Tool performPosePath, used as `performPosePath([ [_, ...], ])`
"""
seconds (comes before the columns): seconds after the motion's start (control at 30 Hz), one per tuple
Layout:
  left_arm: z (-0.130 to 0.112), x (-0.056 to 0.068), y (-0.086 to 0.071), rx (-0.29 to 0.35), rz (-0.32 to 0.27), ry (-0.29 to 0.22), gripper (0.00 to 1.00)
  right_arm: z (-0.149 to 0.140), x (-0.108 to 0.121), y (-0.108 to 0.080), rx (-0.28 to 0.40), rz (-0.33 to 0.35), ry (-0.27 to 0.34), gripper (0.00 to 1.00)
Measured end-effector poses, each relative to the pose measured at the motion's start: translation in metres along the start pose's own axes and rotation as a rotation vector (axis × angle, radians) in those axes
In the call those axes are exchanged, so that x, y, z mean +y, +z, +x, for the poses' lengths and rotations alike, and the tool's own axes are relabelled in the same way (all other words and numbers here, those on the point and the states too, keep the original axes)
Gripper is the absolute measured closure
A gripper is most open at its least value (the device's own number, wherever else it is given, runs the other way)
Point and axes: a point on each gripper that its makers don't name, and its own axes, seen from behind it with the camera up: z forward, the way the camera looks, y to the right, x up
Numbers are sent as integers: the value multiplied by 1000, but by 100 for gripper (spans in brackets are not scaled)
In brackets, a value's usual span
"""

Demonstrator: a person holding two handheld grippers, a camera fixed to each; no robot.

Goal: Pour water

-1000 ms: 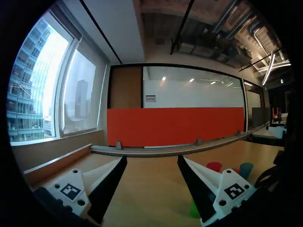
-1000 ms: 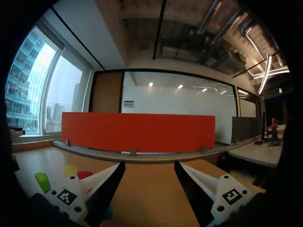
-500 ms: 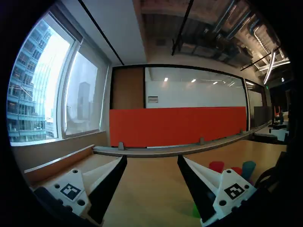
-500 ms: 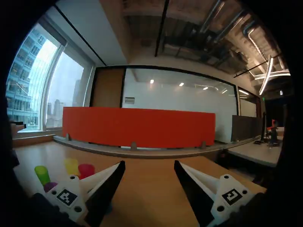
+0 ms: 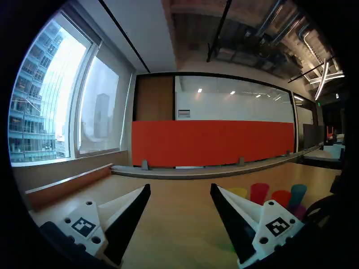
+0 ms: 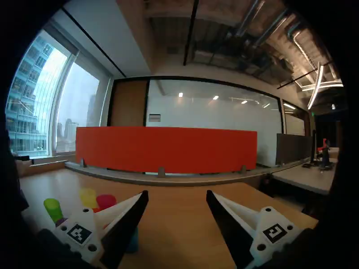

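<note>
Left gripper view. Left hand-held gripper: released, its two white-and-black fingers spread wide and nothing between them. Each finger carries a square black-and-white marker. The gripper hangs over a wooden worktop.

Cups stand in a close cluster on the worktop, seen to the right of the right-side finger:
- yellow cup, nearest the finger
- red cup, just beside it
- orange cup
- teal cup, tall
- purple cup, low in front of the teal one

All are upright. Whether any holds water cannot be told.

Beyond them an orange panel stands along the worktop's far edge, with a glass wall behind it. A window at the left shows towers outside. Overhead is a bare ceiling with pipes.

Right gripper view. Right hand-held gripper: released likewise, fingers apart and empty, over the worktop. The cups appear to the left of its left-side finger. The green cup is farthest left. The yellow and red cups stand side by side past the finger's marker. The teal cup is partly hidden behind that finger's inner edge. Farther out are the orange panel again, a second desk at the right, and a strip light on the ceiling.
</note>
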Motion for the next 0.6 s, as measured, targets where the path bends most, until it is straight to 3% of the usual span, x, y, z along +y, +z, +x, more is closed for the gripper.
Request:
performPosePath([
  [0.6, -41, -2, 8, -31, 6, -18, 1, 2, -1, -1, 3, 3, 12, 0],
])
